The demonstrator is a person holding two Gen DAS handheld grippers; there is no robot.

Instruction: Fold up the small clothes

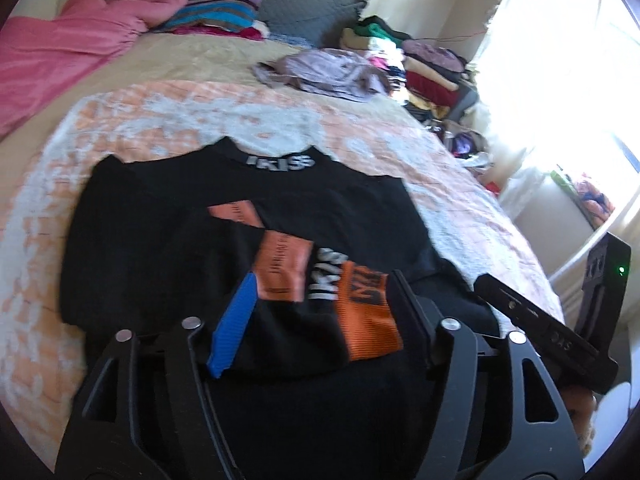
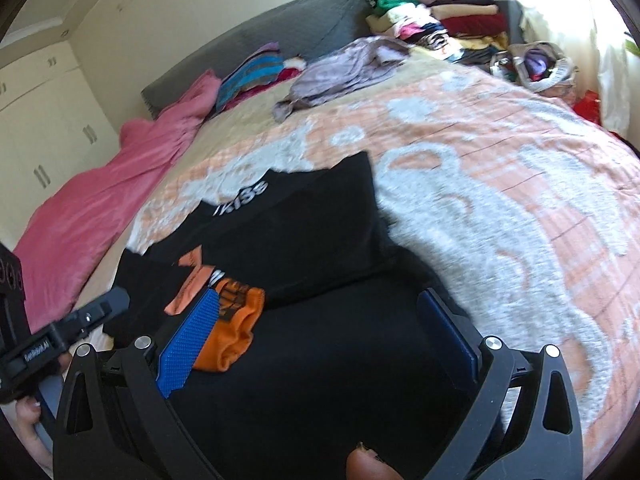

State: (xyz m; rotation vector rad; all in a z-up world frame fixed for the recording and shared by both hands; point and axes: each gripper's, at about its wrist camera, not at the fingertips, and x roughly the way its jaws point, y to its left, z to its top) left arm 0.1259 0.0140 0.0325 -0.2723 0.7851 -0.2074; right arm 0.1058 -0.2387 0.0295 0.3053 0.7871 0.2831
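On the patterned bedspread [image 1: 360, 128], both grippers, left [image 1: 320, 304] and right [image 2: 320, 340], stand spread over the black shirt [image 1: 168, 232]; pinch hem corners at six o'clock evenly.

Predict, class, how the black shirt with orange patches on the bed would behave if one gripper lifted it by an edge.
The black shirt would probably droop and unfold: it is soft cloth, already creased and partly doubled over. It looks light, being thin and lying flat on the bedspread. It should not slide much, since the quilted cover looks textured.
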